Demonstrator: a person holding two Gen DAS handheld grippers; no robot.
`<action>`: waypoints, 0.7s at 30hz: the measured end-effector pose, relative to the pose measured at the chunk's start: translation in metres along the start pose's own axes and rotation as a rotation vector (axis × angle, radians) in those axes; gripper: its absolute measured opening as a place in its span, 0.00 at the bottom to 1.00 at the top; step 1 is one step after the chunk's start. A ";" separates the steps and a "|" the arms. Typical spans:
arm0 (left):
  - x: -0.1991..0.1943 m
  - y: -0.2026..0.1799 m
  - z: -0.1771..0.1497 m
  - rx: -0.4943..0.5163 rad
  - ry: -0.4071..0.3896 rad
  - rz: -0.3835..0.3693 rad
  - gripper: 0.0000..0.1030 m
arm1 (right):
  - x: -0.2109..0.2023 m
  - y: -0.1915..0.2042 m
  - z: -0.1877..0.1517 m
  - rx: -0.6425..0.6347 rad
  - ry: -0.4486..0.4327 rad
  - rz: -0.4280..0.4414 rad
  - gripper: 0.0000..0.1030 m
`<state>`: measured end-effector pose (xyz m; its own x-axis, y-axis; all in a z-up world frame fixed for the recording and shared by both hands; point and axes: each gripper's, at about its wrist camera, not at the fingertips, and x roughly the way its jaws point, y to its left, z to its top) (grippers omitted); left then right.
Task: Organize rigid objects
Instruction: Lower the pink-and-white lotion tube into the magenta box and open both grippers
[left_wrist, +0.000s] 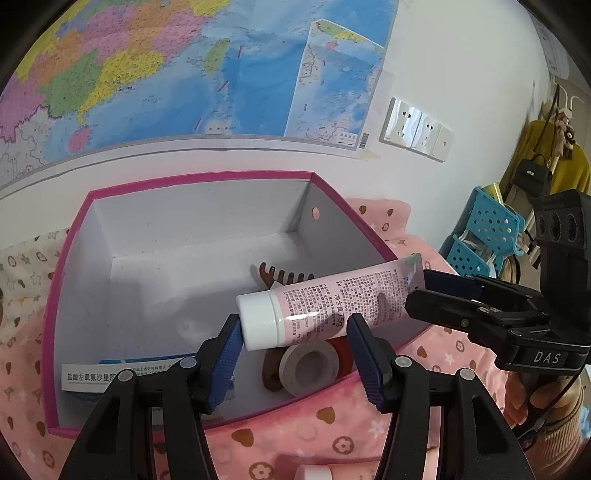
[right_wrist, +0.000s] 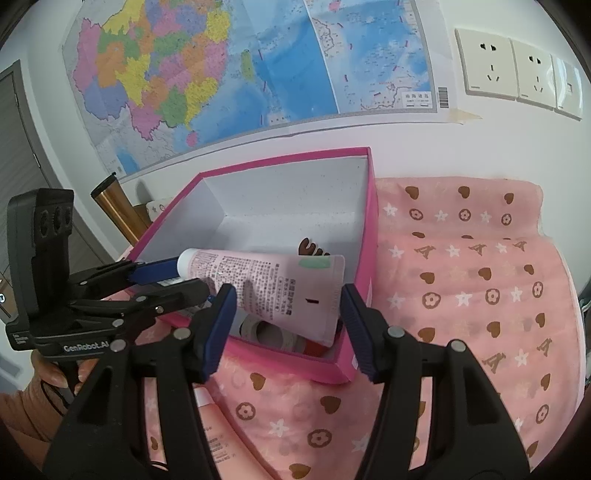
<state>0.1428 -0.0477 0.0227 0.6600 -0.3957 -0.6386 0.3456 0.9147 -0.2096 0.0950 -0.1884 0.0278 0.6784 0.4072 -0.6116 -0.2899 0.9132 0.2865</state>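
A large colour map (left_wrist: 155, 66) covers the white wall across the top of both views, with white sockets (right_wrist: 517, 74) at upper right. Below it a pink cloth (right_wrist: 472, 280) printed with brown hearts, stars and flowers drapes the surface. On it stands an open pink cardboard box (left_wrist: 70, 266) with a plain white inside. A pink tube (left_wrist: 332, 299) with a white cap and small Chinese print, "75g" among it, hangs level over the box. The left tongs (left_wrist: 295, 339) close on its cap end; the right tongs (right_wrist: 288, 310), marked "DAS", close on its flat crimped end. Inside the box lie a white tape roll (left_wrist: 310, 369), a brown comb (left_wrist: 280, 277) and a small printed carton (left_wrist: 96, 376).
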 end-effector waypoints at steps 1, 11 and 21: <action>0.001 0.000 0.001 -0.001 0.000 0.002 0.56 | 0.000 0.000 0.000 0.000 0.000 -0.001 0.59; 0.006 0.004 0.004 -0.012 0.005 0.003 0.56 | 0.005 0.001 0.003 -0.006 0.006 -0.007 0.59; 0.009 0.008 0.004 -0.026 0.012 0.010 0.56 | 0.008 0.002 0.004 -0.009 0.009 -0.006 0.59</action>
<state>0.1542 -0.0442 0.0188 0.6555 -0.3857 -0.6492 0.3215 0.9205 -0.2222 0.1022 -0.1838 0.0263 0.6741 0.4016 -0.6199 -0.2916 0.9158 0.2762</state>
